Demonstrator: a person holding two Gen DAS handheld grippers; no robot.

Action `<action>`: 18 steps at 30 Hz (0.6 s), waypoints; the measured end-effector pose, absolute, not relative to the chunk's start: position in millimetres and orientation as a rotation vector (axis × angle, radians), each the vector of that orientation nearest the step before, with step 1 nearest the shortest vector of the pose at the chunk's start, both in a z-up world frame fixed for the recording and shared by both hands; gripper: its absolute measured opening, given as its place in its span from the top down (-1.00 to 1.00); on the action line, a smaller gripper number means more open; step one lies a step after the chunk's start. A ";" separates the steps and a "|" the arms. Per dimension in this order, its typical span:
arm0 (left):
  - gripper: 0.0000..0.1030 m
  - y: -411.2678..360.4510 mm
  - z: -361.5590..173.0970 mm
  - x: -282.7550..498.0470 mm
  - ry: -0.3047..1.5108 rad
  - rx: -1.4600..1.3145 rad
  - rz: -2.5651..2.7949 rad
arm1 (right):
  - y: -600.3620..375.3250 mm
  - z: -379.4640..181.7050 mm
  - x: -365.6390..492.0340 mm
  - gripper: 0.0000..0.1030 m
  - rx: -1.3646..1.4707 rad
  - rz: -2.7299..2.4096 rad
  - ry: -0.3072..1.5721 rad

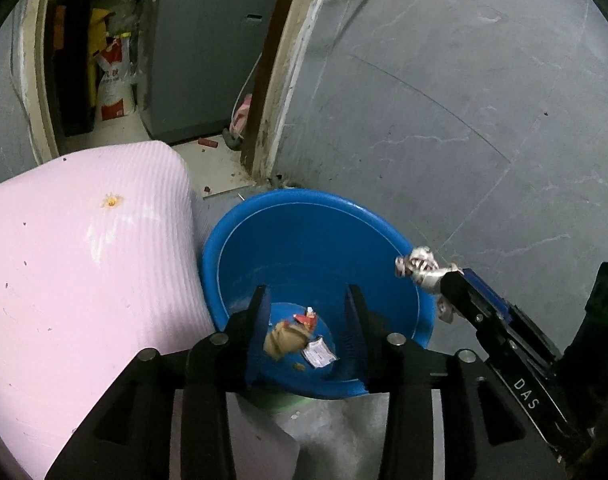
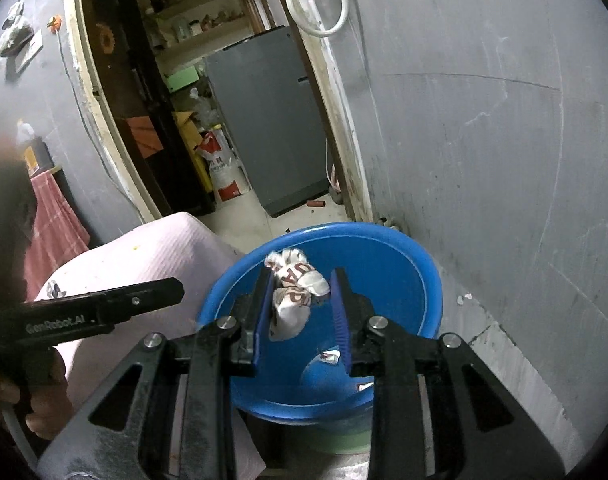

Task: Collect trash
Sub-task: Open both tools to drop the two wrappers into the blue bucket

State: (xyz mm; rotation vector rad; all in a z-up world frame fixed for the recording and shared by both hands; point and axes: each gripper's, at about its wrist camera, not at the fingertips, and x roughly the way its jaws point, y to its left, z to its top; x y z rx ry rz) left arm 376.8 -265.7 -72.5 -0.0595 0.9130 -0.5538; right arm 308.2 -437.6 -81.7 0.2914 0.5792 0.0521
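Trash: brown wad (image 1: 284, 339), red scrap (image 1: 307, 320) and white wrapper (image 1: 319, 354) lie in the bottom of the blue basin (image 1: 263, 216), just right of the pink cover (image 1: 83, 248). My left gripper (image 1: 307, 312) hangs over the basin, jaws apart, nothing between them. Further right, my right gripper (image 2: 302, 312) hangs over the same basin with a crumpled white wrapper (image 2: 293, 294) against its left pad; grip or release, can't tell.
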 end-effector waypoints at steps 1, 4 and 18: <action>0.29 -264.3 -72.5 376.7 0.912 -0.065 -0.554 | -437.3 -81.5 307.7 0.43 0.292 0.051 0.580; 0.22 -261.1 -69.0 376.5 0.903 -0.080 -0.550 | -437.3 -80.1 308.3 0.42 0.293 0.050 0.576; -0.49 -220.5 -21.1 361.6 0.750 -0.187 -0.527 | -426.4 -39.7 287.8 -0.03 0.259 0.034 0.467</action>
